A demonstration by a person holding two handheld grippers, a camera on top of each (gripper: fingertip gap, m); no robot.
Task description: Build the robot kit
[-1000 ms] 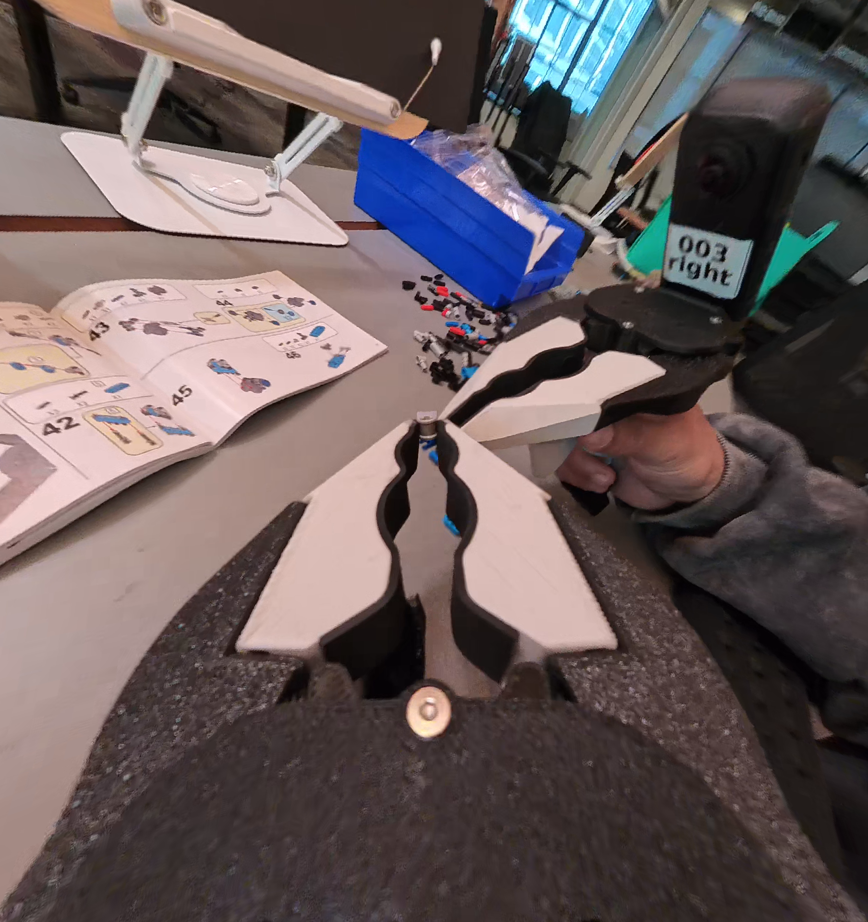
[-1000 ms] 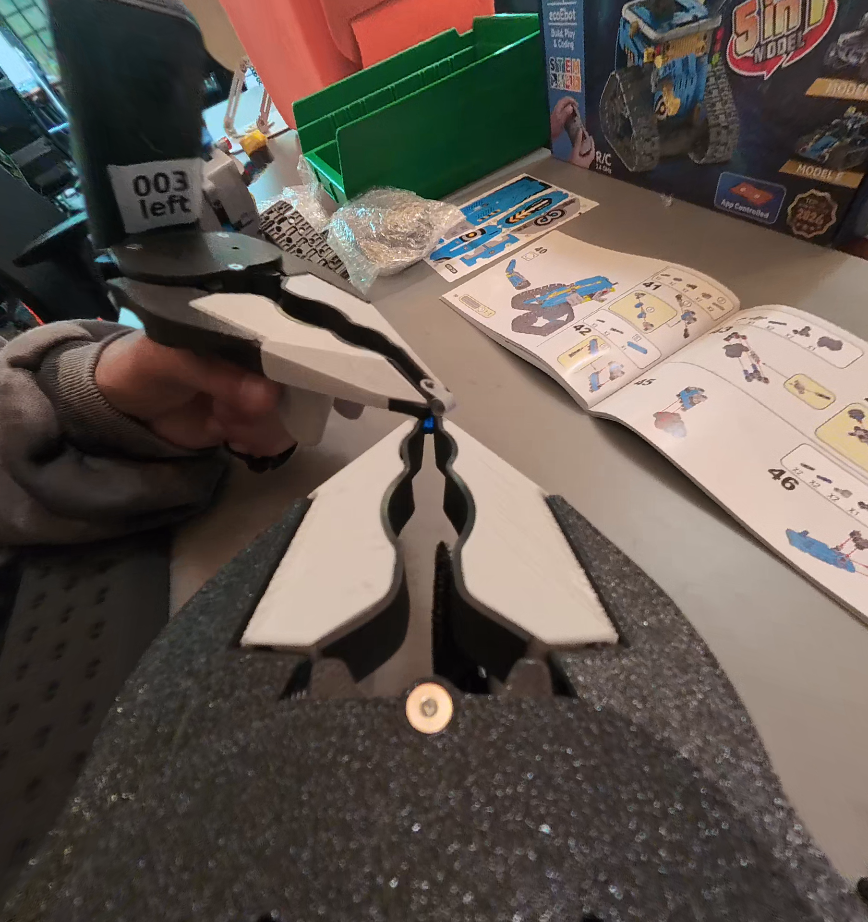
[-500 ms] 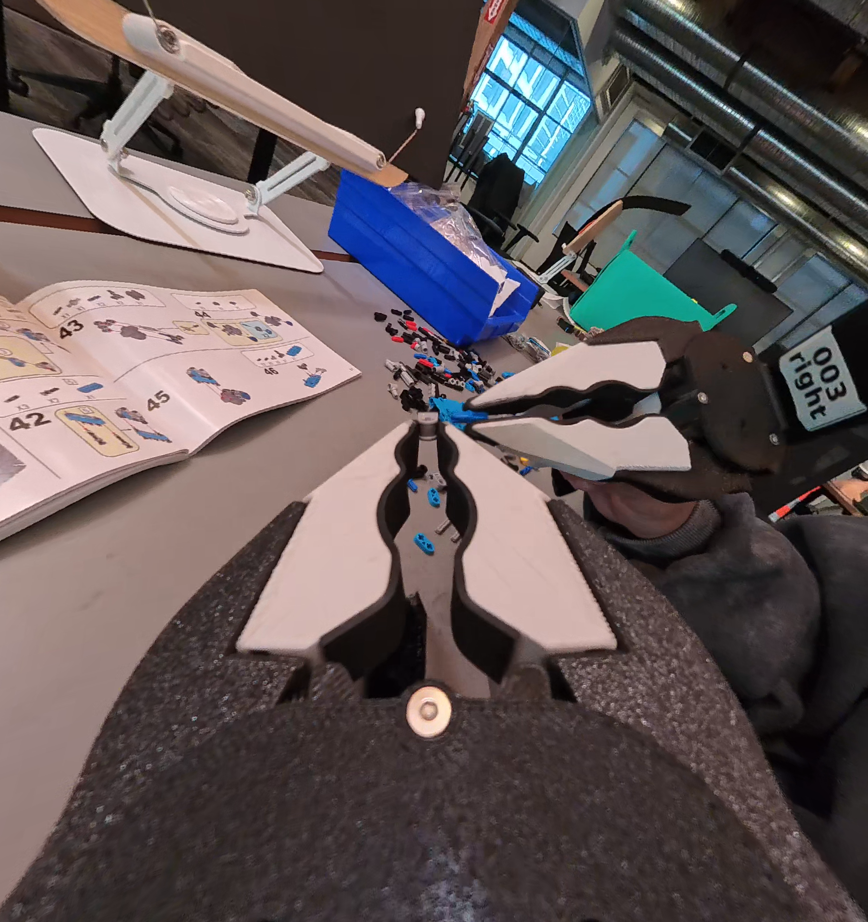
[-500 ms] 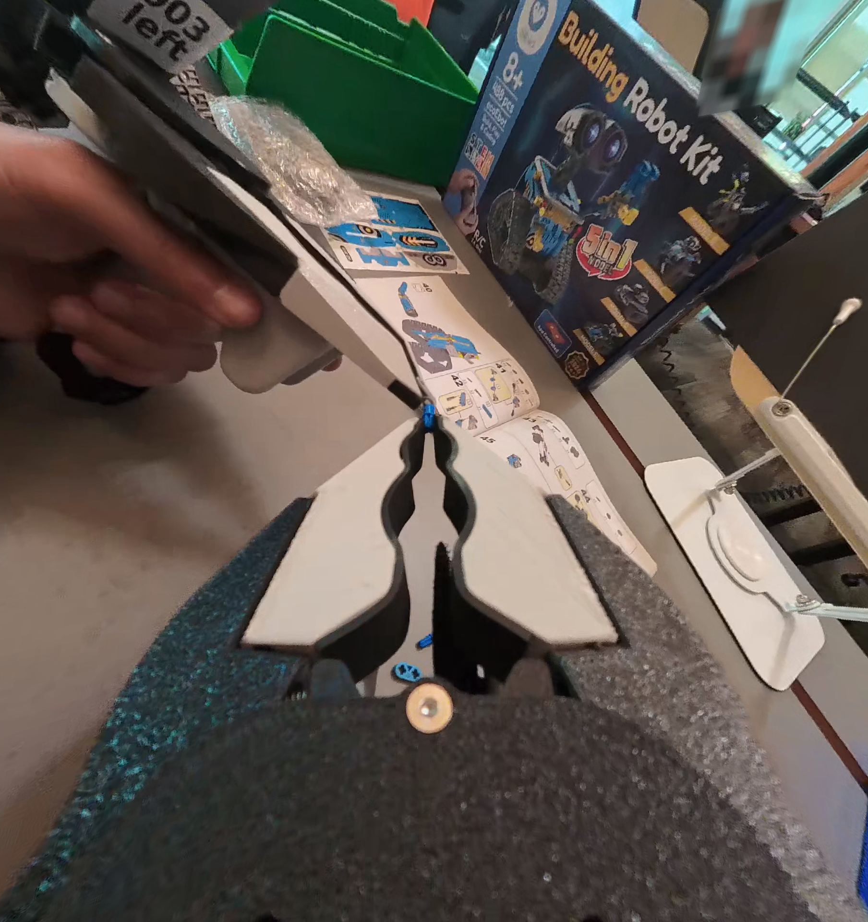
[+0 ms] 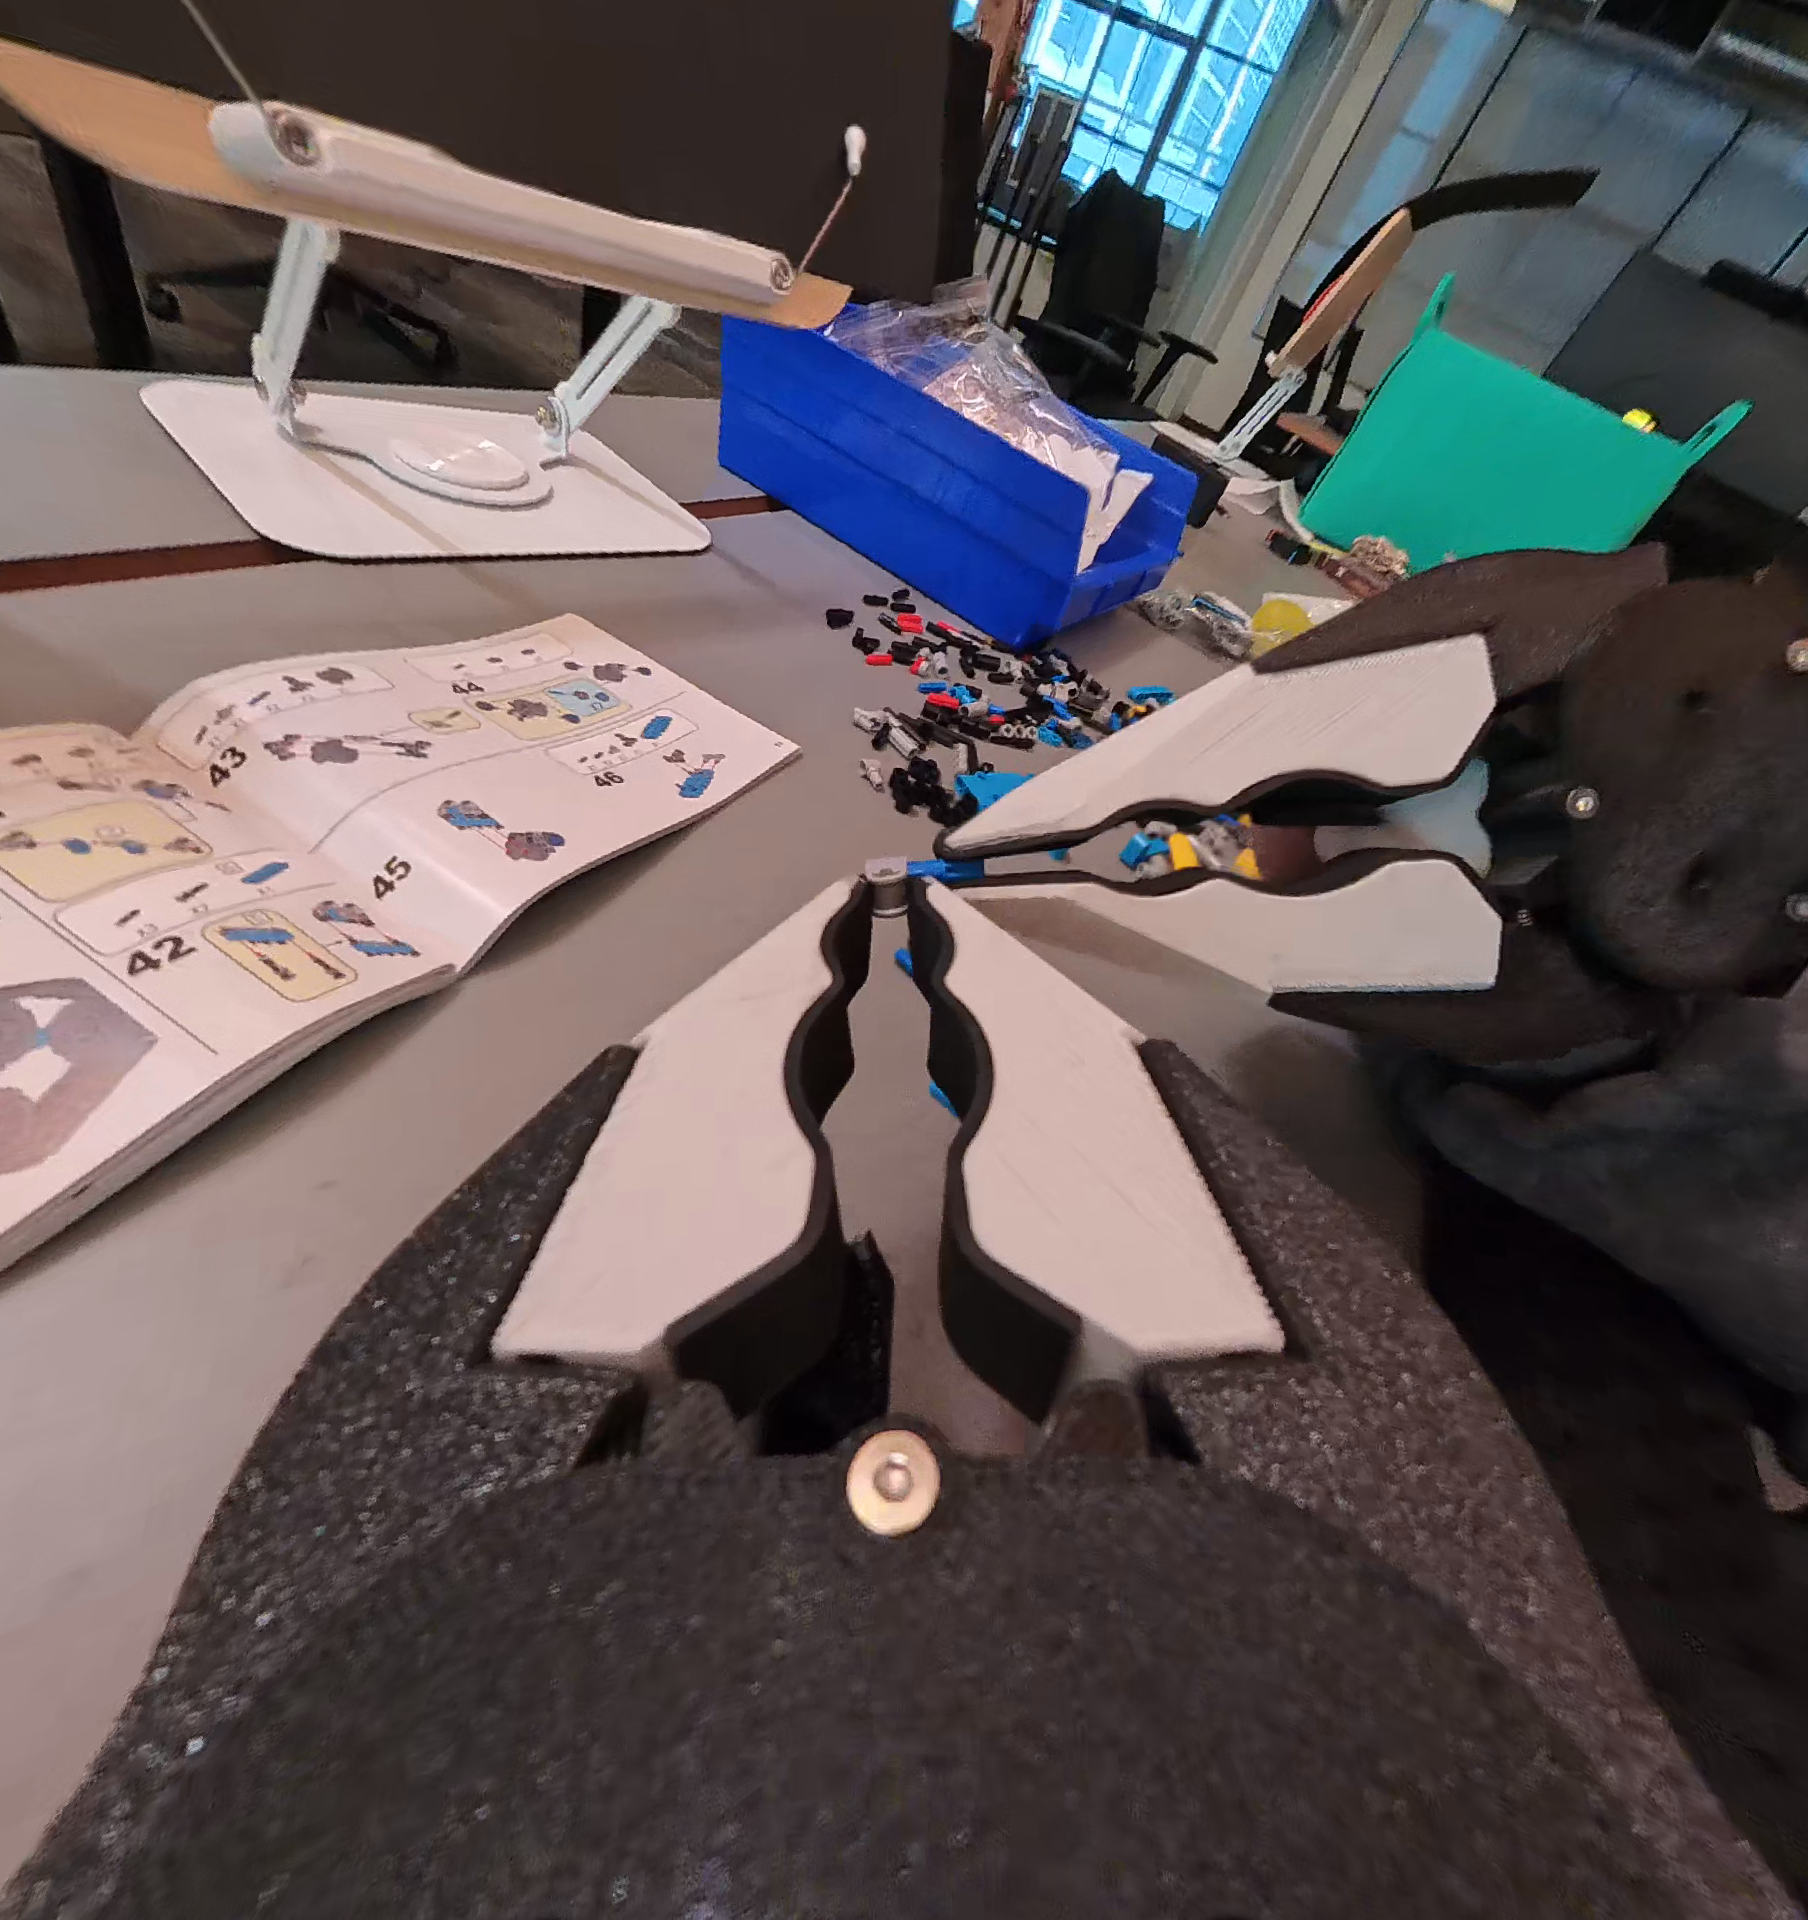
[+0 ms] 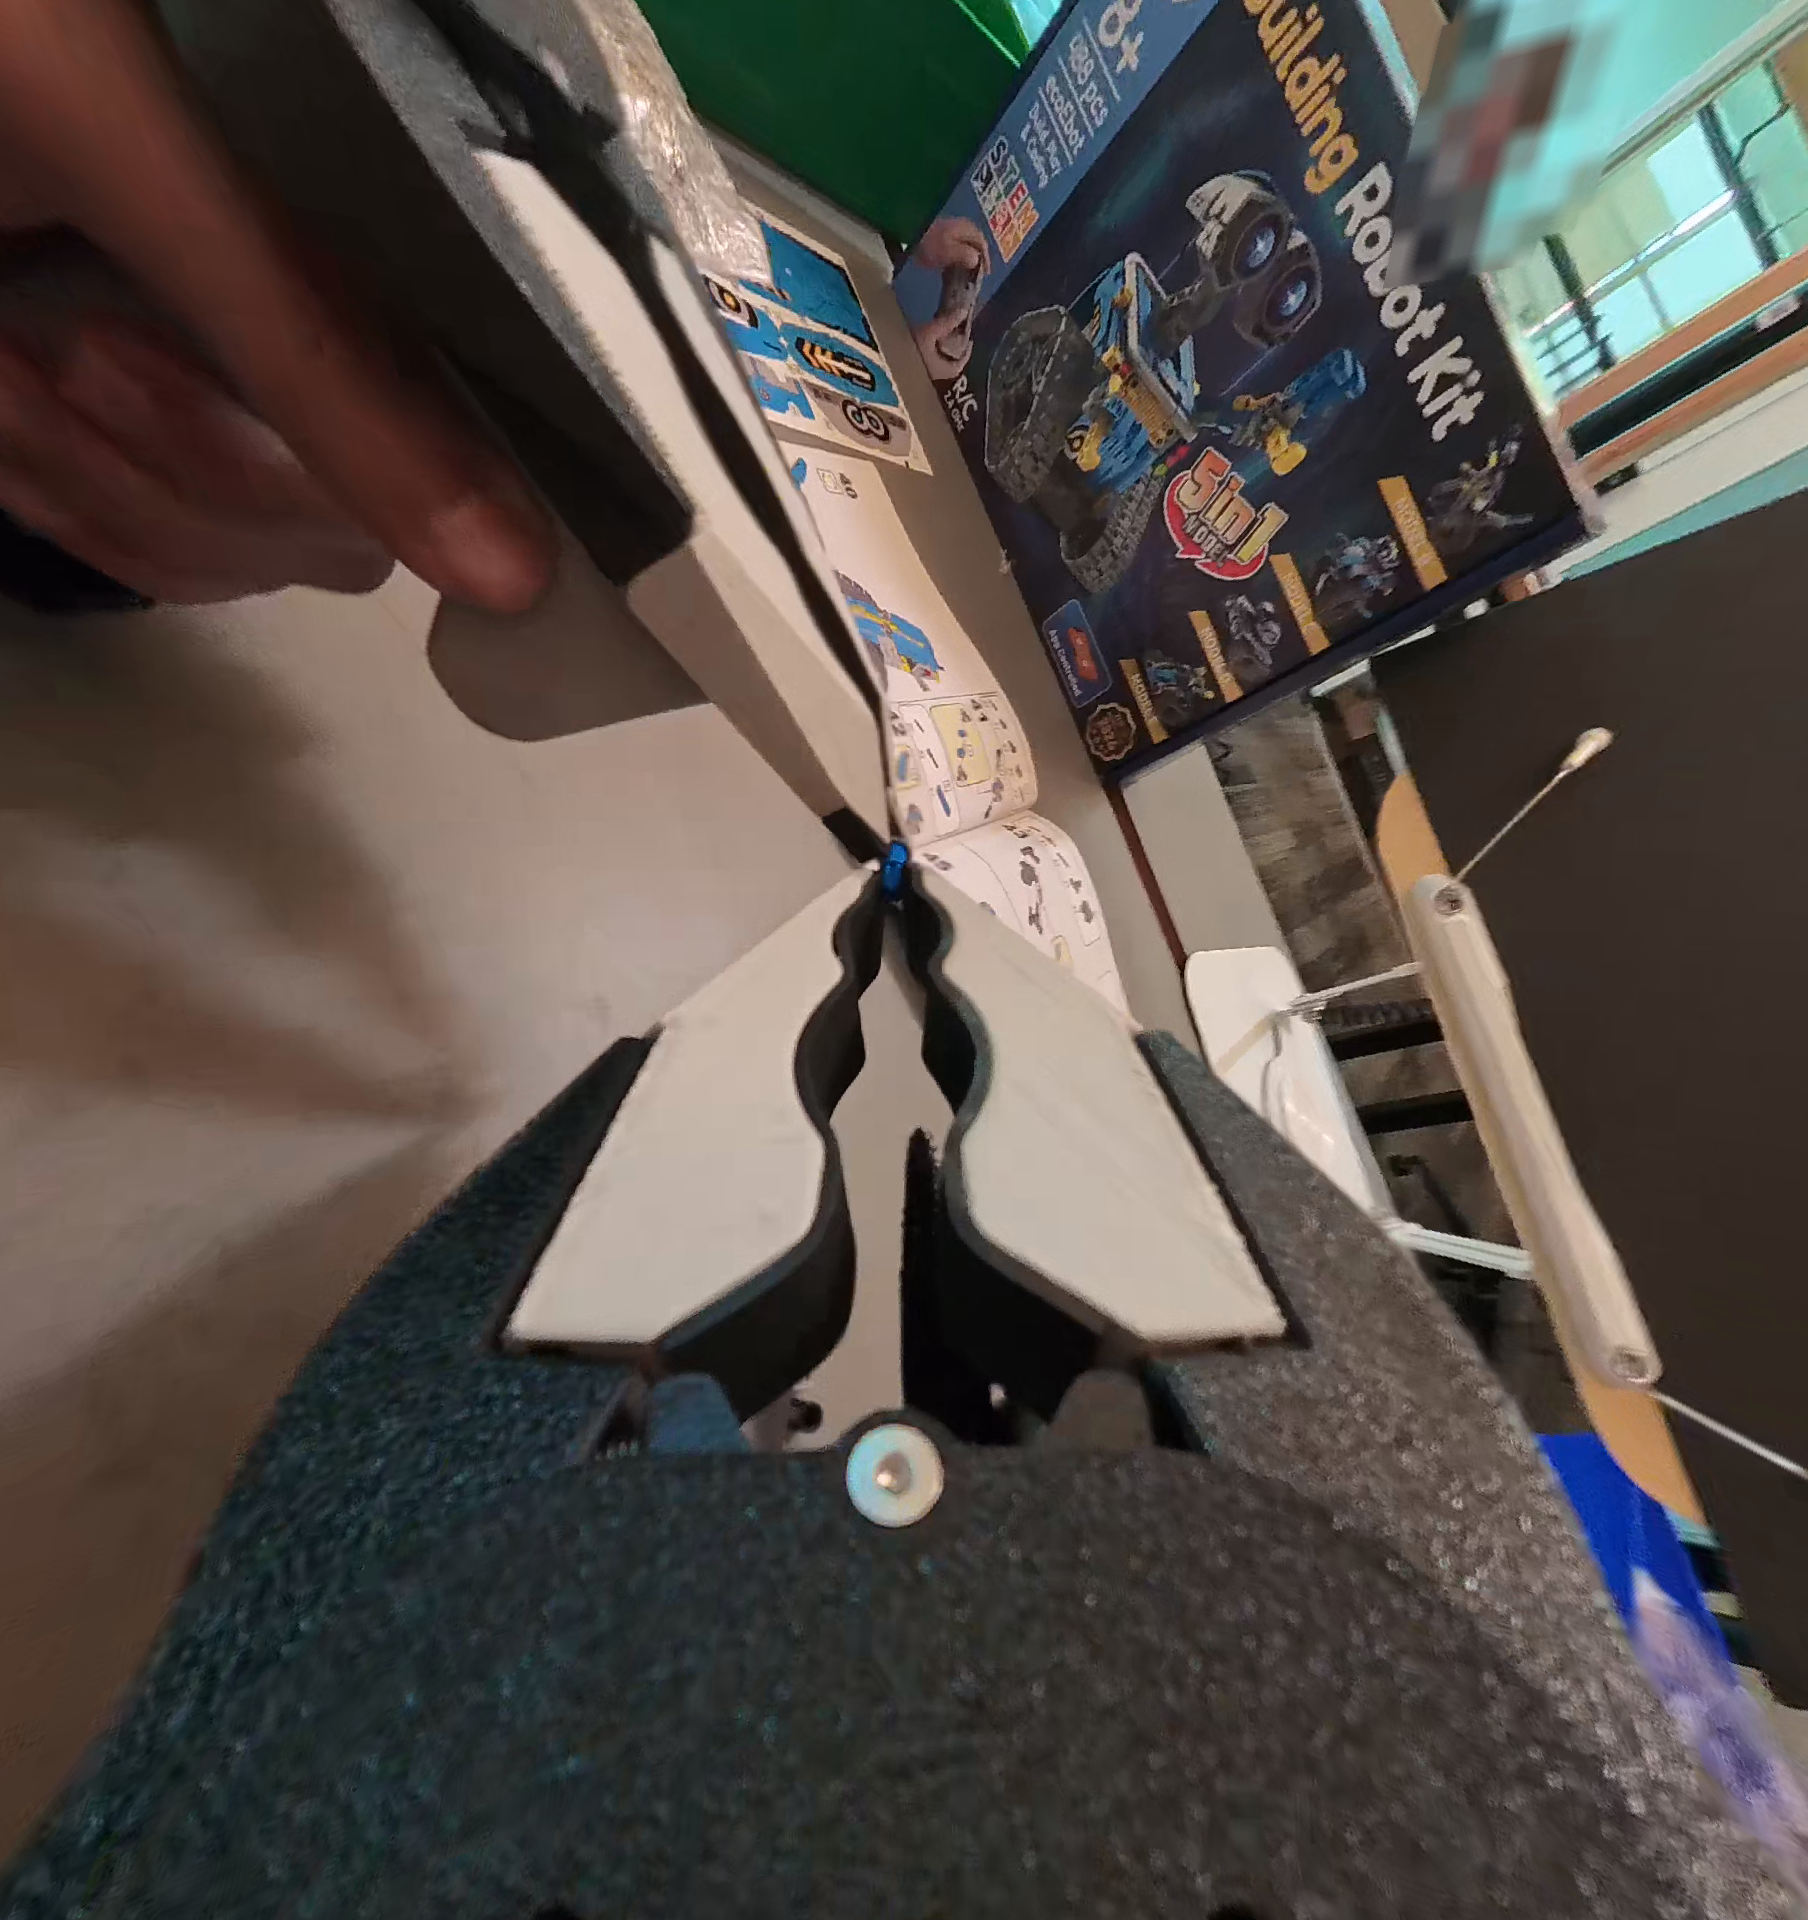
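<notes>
My left gripper is shut on a small grey cylindrical piece, held above the grey table. My right gripper is shut on a small blue pin; in the left wrist view the right gripper comes in from the right, tip to tip with the left one, and the blue pin touches the grey piece's side. In the right wrist view the left gripper's fingers reach down from the upper left, with a hand behind them.
An open instruction booklet lies on the left. A pile of small black, blue and red parts lies beyond the tips, before a blue bin. A white stand is at the back. A robot kit box stands on the table. The grippers are tip to tip, or close to it.
The right gripper has rolled and swung so its view tilts steeply. Both gripper tips stay together, the blue pin against the grey piece. The left view shifted slightly.
</notes>
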